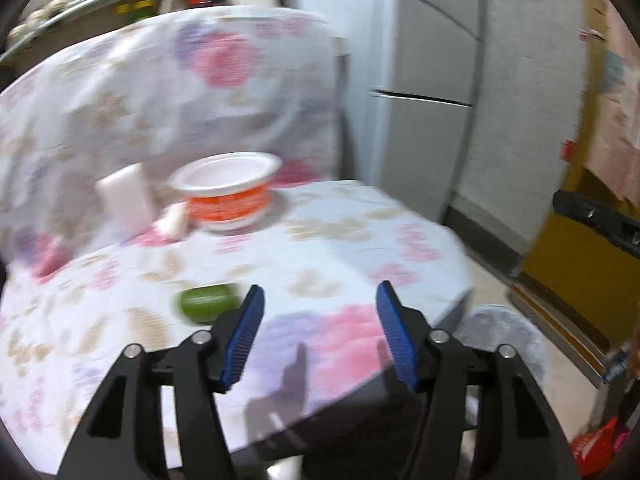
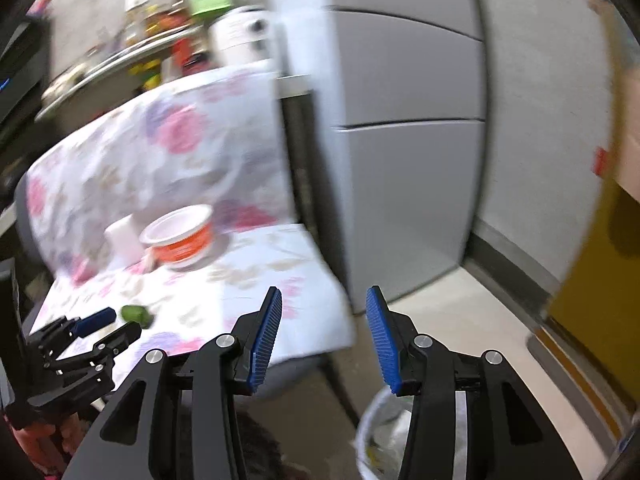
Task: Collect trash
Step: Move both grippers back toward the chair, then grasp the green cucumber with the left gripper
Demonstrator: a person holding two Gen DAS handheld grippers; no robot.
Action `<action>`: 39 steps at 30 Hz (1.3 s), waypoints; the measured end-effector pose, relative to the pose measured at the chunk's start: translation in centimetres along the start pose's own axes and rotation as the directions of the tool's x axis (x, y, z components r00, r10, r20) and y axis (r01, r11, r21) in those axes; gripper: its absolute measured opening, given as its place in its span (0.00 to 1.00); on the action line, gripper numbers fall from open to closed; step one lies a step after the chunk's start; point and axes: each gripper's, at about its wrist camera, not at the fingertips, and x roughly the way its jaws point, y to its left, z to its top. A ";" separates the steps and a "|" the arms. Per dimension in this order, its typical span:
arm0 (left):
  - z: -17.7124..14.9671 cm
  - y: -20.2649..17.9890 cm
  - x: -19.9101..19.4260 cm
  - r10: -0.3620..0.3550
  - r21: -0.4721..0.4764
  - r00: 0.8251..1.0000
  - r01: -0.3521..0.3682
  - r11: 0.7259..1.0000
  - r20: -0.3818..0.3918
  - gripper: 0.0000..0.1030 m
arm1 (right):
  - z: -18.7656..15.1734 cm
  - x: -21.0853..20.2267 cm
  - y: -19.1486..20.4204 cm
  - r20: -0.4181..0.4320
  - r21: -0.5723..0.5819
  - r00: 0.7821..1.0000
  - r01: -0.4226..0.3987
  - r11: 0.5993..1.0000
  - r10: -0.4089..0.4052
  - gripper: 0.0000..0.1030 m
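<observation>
Left claw (image 1: 320, 300) gapes empty just beside green trash (image 1: 208, 302).

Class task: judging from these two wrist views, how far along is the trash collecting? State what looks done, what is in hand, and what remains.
Done: the white-lined bin on the floor already holds some scraps. In hand: nothing; the left gripper and right gripper are both open and empty. Left: the orange-and-white plastic bowl, the white rectangular pieces beside it and the small green object lie on the floral-covered table.
</observation>
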 end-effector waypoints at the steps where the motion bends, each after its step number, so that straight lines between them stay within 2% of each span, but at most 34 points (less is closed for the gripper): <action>1: -0.2 1.5 -0.1 0.033 -0.023 0.999 -0.033 0.999 0.000 0.64 | 0.4 0.6 1.3 -0.005 -0.020 1.000 -0.025 0.999 0.025 0.45; 2: -0.3 2.6 -0.2 0.054 -0.042 0.999 -0.054 0.998 -0.002 0.69 | 0.7 1.2 2.3 -0.011 -0.035 0.999 -0.042 0.999 0.042 0.48; 3: -0.4 3.7 -0.3 0.073 -0.064 0.997 -0.073 0.995 -0.006 0.71 | 0.8 1.5 3.1 -0.012 -0.045 0.999 -0.053 0.998 0.052 0.56; 5: -0.8 6.0 -0.1 0.108 -0.110 0.994 -0.111 0.988 -0.033 0.79 | 1.2 2.6 5.0 -0.015 -0.074 0.997 -0.076 0.994 0.075 0.65; 6: -0.9 7.2 0.1 0.119 -0.138 0.991 -0.126 0.982 -0.054 0.80 | 1.3 3.3 5.8 -0.020 -0.090 0.996 -0.084 0.992 0.083 0.68; 11: -0.9 8.9 1.4 0.119 -0.178 0.988 -0.135 0.975 -0.098 0.86 | 1.6 6.3 8.5 -0.058 -0.140 0.993 -0.107 0.984 0.100 0.71; 16: -0.3 8.0 4.0 0.117 -0.121 0.982 -0.136 0.983 -0.150 0.87 | 1.6 8.8 8.8 -0.085 -0.117 0.990 -0.124 0.985 0.115 0.71; 22: 0.5 6.8 7.2 0.146 -0.074 0.965 -0.166 0.983 -0.218 0.87 | 1.6 10.0 8.1 -0.097 -0.088 0.987 -0.133 0.987 0.124 0.71; 24: 0.7 6.6 8.2 0.166 -0.059 0.955 -0.185 0.981 -0.244 0.86 | 1.5 10.1 7.8 -0.101 -0.082 0.987 -0.133 0.988 0.125 0.71; 29: 0.5 6.7 9.3 0.167 -0.057 0.948 -0.188 0.980 -0.270 0.65 | 1.3 10.4 7.3 -0.109 -0.074 0.987 -0.129 0.989 0.121 0.71; 31: 0.3 6.7 9.5 0.166 -0.047 0.947 -0.186 0.981 -0.276 0.61 | 1.3 10.4 7.2 -0.110 -0.073 0.987 -0.129 0.989 0.121 0.71; 35: 0.4 7.2 8.4 0.137 -0.085 0.960 -0.161 0.983 -0.243 0.58 | 1.4 10.4 7.3 -0.110 -0.081 0.986 -0.132 0.988 0.123 0.71; 39: 0.9 8.9 5.7 0.127 -0.142 0.976 -0.153 0.978 -0.177 0.58 | 1.6 10.3 8.3 -0.111 -0.108 0.985 -0.142 0.984 0.130 0.71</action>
